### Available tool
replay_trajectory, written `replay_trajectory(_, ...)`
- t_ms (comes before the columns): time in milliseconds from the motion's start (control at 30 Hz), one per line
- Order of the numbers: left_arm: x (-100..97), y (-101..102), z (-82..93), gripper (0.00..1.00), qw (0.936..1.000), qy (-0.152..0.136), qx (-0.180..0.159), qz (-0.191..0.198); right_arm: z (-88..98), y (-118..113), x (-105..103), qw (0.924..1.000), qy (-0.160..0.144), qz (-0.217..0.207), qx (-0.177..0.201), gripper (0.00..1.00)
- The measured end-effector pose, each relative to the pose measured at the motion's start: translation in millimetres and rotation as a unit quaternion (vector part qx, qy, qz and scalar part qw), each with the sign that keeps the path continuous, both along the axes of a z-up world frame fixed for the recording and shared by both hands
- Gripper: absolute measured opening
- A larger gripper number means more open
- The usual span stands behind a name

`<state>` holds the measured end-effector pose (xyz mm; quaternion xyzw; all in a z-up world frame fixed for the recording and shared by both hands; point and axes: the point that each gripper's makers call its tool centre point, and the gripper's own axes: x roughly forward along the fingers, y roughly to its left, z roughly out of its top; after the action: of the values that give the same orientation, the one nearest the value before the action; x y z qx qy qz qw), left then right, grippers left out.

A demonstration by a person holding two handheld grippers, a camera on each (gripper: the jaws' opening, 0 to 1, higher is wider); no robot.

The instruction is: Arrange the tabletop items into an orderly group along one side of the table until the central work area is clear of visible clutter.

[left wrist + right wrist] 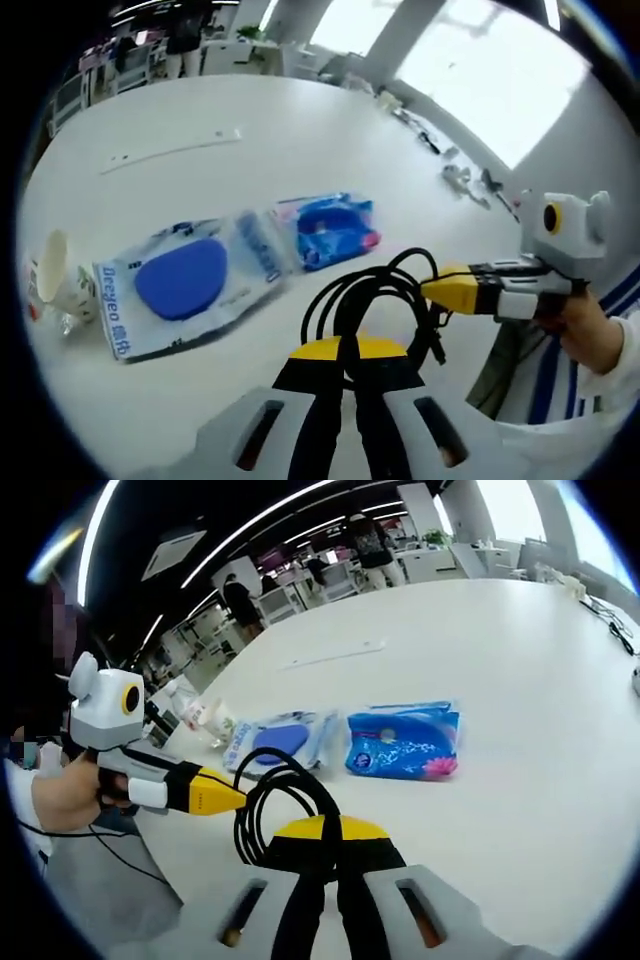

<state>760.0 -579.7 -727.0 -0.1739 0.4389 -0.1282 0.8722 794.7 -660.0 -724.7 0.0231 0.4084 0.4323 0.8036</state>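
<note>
White tabletop (300, 140) in an open office carries two soft, light packets at 11 o'clock: one clear bag with a blue oval pad (185, 285) and one blue printed wipes pack (335, 230). One limp black coiled cable (375, 305) is pinched by both hand-held grippers, left (350, 365) and right (325, 845), best held at the bundle.

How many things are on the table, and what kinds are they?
Blue packets: 2 (clear packet, blue packet)
Paper cup: 1
Black cable: 1, gripped by both grippers, left and right
Total: 4
</note>
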Motion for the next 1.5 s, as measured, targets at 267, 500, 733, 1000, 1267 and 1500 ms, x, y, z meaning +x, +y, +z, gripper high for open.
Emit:
replay_trajectory(267, 7.1, -8, -2.7, 0.0, 1.0, 0.002, -0.001, -0.007, -4.8, -7, 10, 1.0, 0.003, -0.008, -0.002, 0.0)
replay_trajectory(500, 10.0, -12, -7.6, 0.0, 0.9999, 0.006, -0.001, -0.008, -9.2, -11, 11, 0.9999, 0.009, -0.011, -0.003, 0.0)
replay_trajectory(733, 12.0, -17, -13.1, 0.0, 0.9999, 0.013, -0.003, -0.007, -16.3, -15, 14, 0.9998, 0.012, -0.012, -0.008, 0.0)
replay_trajectory(1000, 18.0, -23, -23.4, 0.0, 0.9997, 0.025, 0.001, -0.007, -26.3, -21, 19, 0.9996, 0.022, -0.017, -0.012, 0.0)
replay_trajectory(1267, 22.7, -26, -32.4, 0.0, 0.9995, 0.031, 0.005, -0.006, -37.2, -23, 27, 0.9994, 0.023, -0.018, -0.017, 0.0)
replay_trajectory(1500, 25.0, -27, -40.2, 0.0, 0.9992, 0.039, 0.005, -0.004, -45.3, -25, 29, 0.9992, 0.027, -0.015, -0.024, 0.0)
